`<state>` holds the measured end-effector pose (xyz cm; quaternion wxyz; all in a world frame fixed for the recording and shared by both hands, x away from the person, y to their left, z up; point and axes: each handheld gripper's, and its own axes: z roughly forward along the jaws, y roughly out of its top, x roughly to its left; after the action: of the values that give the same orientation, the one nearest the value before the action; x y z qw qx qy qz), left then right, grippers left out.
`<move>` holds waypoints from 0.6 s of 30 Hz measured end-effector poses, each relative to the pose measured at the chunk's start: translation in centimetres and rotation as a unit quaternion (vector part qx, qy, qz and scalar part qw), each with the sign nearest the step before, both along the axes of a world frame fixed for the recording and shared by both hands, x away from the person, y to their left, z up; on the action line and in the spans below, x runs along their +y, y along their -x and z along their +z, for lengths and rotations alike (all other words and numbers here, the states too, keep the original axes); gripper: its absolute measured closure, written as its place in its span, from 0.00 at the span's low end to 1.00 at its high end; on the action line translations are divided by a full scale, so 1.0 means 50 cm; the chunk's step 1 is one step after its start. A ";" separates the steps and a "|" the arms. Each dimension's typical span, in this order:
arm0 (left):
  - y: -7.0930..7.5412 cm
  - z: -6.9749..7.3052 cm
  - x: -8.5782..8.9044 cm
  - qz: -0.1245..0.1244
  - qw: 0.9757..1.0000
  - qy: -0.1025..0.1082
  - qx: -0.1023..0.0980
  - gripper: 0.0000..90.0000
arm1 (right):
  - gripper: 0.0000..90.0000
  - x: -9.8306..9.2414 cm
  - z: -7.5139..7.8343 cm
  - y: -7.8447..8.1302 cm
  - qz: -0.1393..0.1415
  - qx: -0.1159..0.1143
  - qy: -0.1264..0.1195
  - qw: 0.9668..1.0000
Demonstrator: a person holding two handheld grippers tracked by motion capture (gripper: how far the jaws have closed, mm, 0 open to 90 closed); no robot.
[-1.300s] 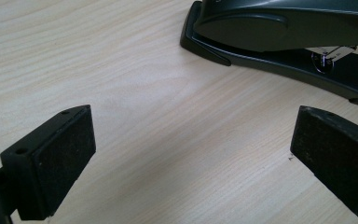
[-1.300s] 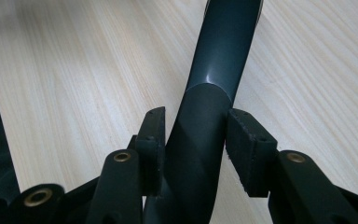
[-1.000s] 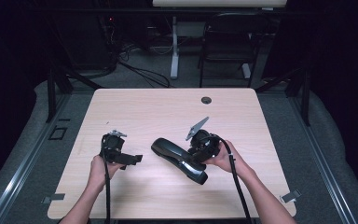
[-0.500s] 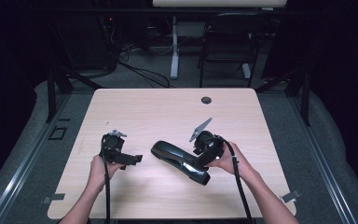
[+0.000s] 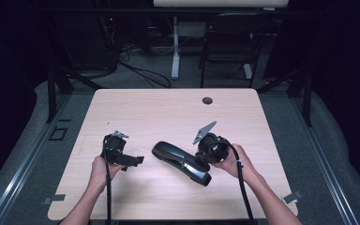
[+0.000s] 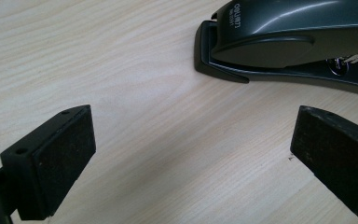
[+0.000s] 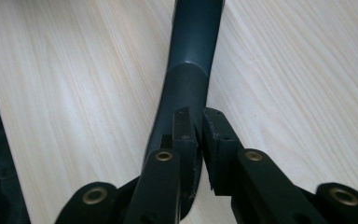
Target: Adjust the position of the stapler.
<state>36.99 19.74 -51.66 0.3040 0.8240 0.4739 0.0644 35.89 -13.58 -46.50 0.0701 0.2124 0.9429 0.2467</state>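
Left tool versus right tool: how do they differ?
The left tool holds its jaws wide apart; the right tool has just been closing its own, nearly together, nothing between. The left tool stops short of the stapler; the right tool is over its arm. Both are black.

Left gripper [image 5: 138,161]: held low over the table in the left hand [image 5: 102,165]; jaws spread wide, pads [image 6: 60,156] facing each other across a broad gap; forearm entering from the bottom edge. Right gripper [image 7: 199,140]: held in the right hand [image 5: 232,161], aimed toward the left one; jaws just closed, pads nearly meeting; cable trailing back along the forearm.
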 end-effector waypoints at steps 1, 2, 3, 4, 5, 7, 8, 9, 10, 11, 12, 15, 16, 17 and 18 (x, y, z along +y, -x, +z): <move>0.001 0.000 -0.001 0.001 1.000 0.000 -0.002 0.00 | 0.81 -0.006 -0.003 -0.007 -0.017 0.008 -0.018 1.000; 0.001 0.000 -0.001 0.001 1.000 0.000 -0.002 0.00 | 0.75 -0.009 -0.003 -0.010 -0.020 0.016 -0.023 0.999; 0.001 0.001 0.000 0.000 1.000 -0.001 -0.002 0.00 | 0.72 -0.012 -0.003 -0.012 -0.025 0.023 -0.027 0.999; 0.001 0.000 0.000 0.001 1.000 -0.001 -0.002 0.00 | 0.72 -0.012 -0.003 -0.012 -0.025 0.023 -0.027 0.999; 0.000 0.000 0.001 0.001 1.000 0.000 -0.002 0.00 | 0.70 -0.015 -0.004 -0.014 -0.028 0.029 -0.031 0.999; 0.000 0.000 0.001 0.000 1.000 0.000 0.000 0.00 | 0.63 -0.017 -0.005 -0.015 -0.050 0.038 -0.036 0.997; 0.000 0.000 0.000 -0.001 1.000 -0.001 -0.001 0.00 | 0.60 -0.017 -0.005 -0.015 -0.061 0.040 -0.041 0.996; 0.001 0.001 0.000 0.001 1.000 -0.001 -0.001 0.00 | 0.60 -0.017 -0.003 -0.015 -0.067 0.040 -0.042 0.996; 0.001 0.001 -0.001 0.000 1.000 -0.002 -0.003 0.00 | 0.60 -0.017 -0.003 -0.015 -0.067 0.040 -0.042 0.996; 0.002 0.001 0.000 0.001 1.000 -0.002 -0.003 0.00 | 0.55 -0.018 0.001 -0.012 -0.082 0.052 -0.058 0.994; 0.002 0.001 0.000 0.001 1.000 -0.002 -0.003 0.00 | 0.55 -0.018 0.001 -0.012 -0.082 0.052 -0.058 0.994; 0.002 0.001 0.001 0.002 1.000 -0.001 -0.003 0.00 | 0.48 -0.012 -0.003 -0.006 -0.087 0.067 -0.052 0.993; 0.002 0.001 0.001 0.002 1.000 -0.001 -0.003 0.00 | 0.45 -0.008 -0.008 -0.002 -0.090 0.069 -0.042 0.993; 0.002 0.002 0.001 0.000 1.000 -0.001 -0.004 0.00 | 0.44 -0.003 -0.013 0.002 -0.093 0.068 -0.034 0.993; 0.002 0.002 0.001 0.000 1.000 -0.001 -0.003 0.00 | 0.44 0.004 -0.022 0.006 -0.087 0.065 -0.017 0.994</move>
<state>36.88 19.78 -51.58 0.3044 0.8241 0.4729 0.0676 35.61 -13.38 -47.61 0.0259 0.3107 0.9190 0.2415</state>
